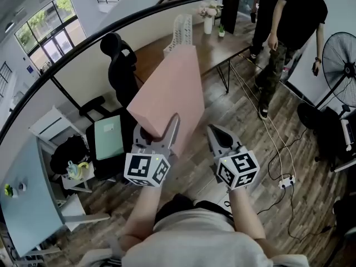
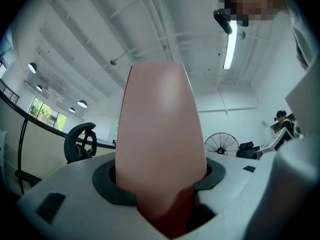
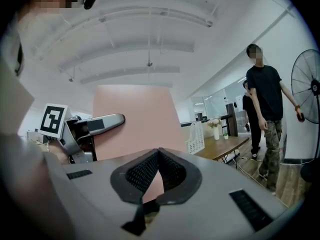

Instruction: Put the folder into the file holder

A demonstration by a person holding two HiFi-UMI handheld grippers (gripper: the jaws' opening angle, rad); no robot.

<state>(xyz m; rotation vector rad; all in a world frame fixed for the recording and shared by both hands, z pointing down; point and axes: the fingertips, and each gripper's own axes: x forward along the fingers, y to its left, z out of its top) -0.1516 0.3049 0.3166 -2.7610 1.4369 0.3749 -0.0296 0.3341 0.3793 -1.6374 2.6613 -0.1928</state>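
A black office chair (image 1: pixel 119 65) is being shown beside a long wooden counter (image 1: pixel 222 46), at the far end of which a white vase of flowers (image 1: pixel 207 22) is being displayed. A person in black clothes (image 1: pixel 292 32) is being seen standing on the plank floor (image 1: pixel 222 110) near a black pedestal fan (image 1: pixel 340 65). A white power strip (image 1: pixel 286 181) is being left lying on that floor.

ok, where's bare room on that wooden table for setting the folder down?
Bare: front strip of the table between the held folder and its right corner; also a patch left of the folder, by the black chair. Crowded: back edge, with file holder, flower vase, small plant.
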